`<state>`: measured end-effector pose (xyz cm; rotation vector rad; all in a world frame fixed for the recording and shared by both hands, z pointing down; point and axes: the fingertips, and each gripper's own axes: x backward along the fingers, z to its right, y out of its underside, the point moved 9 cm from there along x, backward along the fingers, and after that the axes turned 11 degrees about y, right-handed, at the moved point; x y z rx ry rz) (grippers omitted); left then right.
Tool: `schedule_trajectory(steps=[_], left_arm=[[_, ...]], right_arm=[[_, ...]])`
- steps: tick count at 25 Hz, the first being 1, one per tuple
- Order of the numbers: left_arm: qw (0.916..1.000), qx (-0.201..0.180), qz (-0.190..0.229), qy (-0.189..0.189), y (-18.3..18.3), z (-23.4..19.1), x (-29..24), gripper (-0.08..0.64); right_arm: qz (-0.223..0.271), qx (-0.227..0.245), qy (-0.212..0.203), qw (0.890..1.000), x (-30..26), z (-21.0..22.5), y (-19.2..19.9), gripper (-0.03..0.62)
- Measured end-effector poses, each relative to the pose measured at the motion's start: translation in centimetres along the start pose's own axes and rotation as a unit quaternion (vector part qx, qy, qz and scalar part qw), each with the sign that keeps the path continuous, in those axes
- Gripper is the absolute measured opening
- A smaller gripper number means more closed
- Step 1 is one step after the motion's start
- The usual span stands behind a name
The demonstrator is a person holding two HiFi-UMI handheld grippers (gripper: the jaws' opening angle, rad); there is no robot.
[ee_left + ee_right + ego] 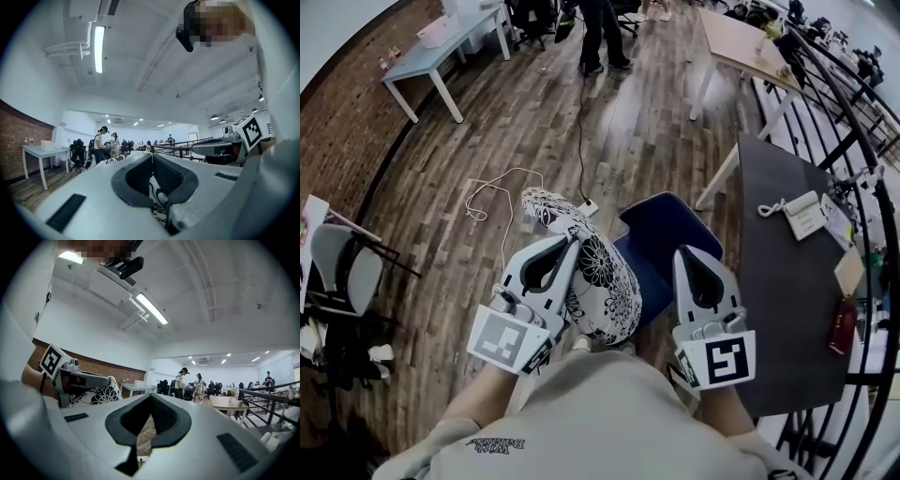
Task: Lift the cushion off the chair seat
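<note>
Two tools reach forward at about the same level, both with their tips pressed together. The left tool point(575, 240) pinches the cushion point(600, 281). In its own view the tips point(151, 154) meet, and a strip of printed fabric point(158, 208) shows in the gap below them. The right tool point(686, 251) holds nothing, and only wooden floor shows through the diamond-shaped opening behind its tips point(150, 395).

The cushion is plump and rounded, white cloth with black flower and dot prints. It hangs tilted along the left edge of the chair seat point(661, 225). Its near end is hidden behind the left tool and the person's shirt, and whether it touches the seat cannot be told. The seat is a dark blue, soft-cornered pad; the cushion covers its left side, the right tool covers its near right corner, and nothing of its base shows.

To the right stands a dark, matt table point(778, 281) bearing a pale telephone point(802, 214) and some papers too small to read. A thin white cable point(497, 187) loops over the plank floor point(534, 122).
</note>
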<state>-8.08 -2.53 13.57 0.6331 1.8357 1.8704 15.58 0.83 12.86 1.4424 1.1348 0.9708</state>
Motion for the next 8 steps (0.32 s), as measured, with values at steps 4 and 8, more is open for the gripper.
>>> schedule_trajectory(steps=[4, 8], left_arm=[[1.0000, 0.001, -0.002, 0.005, -0.13, -0.16, -0.15, 0.009], [1.0000, 0.002, -0.002, 0.009, -0.28, -0.58, -0.55, 0.009]], right_arm=[[0.003, -0.008, 0.005, 1.000, -0.11, 0.34, -0.46, 0.003], [0.005, -0.004, 0.009, 1.000, -0.45, 0.72, -0.68, 0.003]])
